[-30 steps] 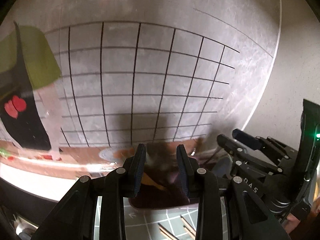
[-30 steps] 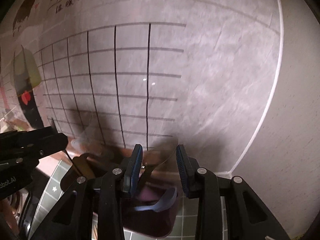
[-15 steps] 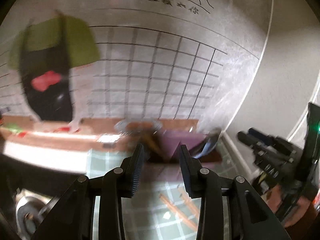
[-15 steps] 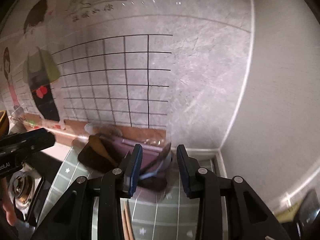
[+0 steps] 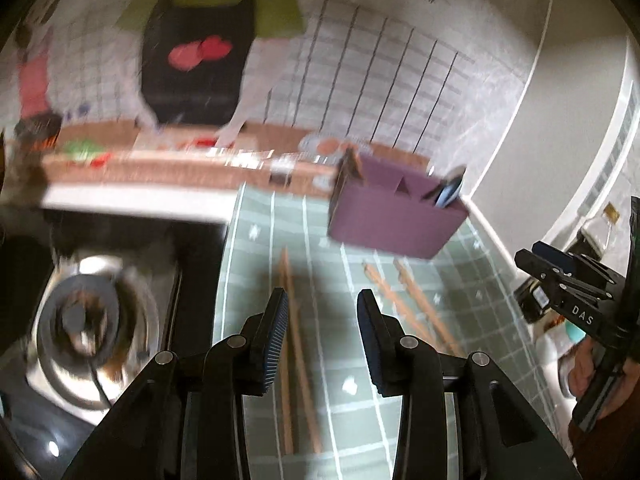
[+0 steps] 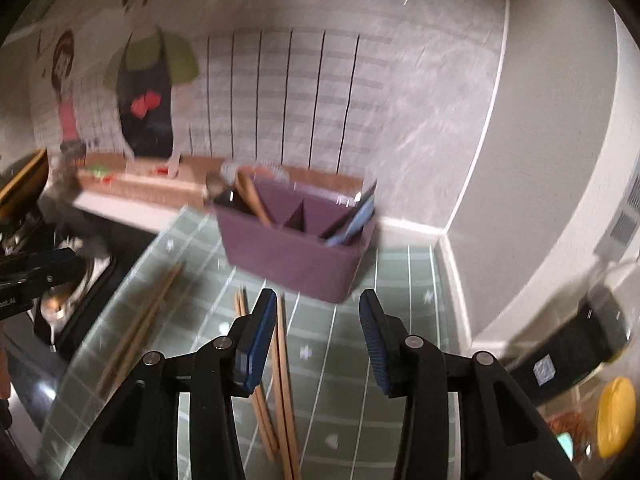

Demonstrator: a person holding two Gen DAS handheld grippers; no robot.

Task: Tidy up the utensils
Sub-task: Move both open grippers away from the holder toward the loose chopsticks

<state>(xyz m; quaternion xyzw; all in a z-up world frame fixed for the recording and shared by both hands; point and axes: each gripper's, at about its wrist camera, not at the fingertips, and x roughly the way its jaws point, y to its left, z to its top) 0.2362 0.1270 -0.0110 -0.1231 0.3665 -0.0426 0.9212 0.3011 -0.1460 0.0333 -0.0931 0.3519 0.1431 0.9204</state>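
Observation:
A purple divided utensil holder (image 5: pixel 394 220) (image 6: pixel 296 248) stands on the green tiled mat near the wall corner. It holds a wooden spoon (image 6: pixel 252 196) on the left and a blue utensil (image 6: pixel 356 220) on the right. Two pairs of wooden chopsticks lie on the mat: one pair (image 5: pixel 296 364) (image 6: pixel 140 320) below my left gripper, the other (image 5: pixel 416 308) (image 6: pixel 280 384) below my right gripper. My left gripper (image 5: pixel 323 336) is open and empty. My right gripper (image 6: pixel 318 338) is open and empty, and shows at the right edge of the left wrist view (image 5: pixel 568 280).
A gas stove burner (image 5: pixel 84 320) sits left of the mat. A wooden ledge (image 5: pixel 160 160) runs along the tiled wall. Jars and a yellow lid (image 6: pixel 616 412) stand at the right. The wall corner (image 6: pixel 444 236) is right of the holder.
Both grippers have pulled back and up from the purple holder, tilting down. The mat, chopsticks and stove have come into view. Both stay open.

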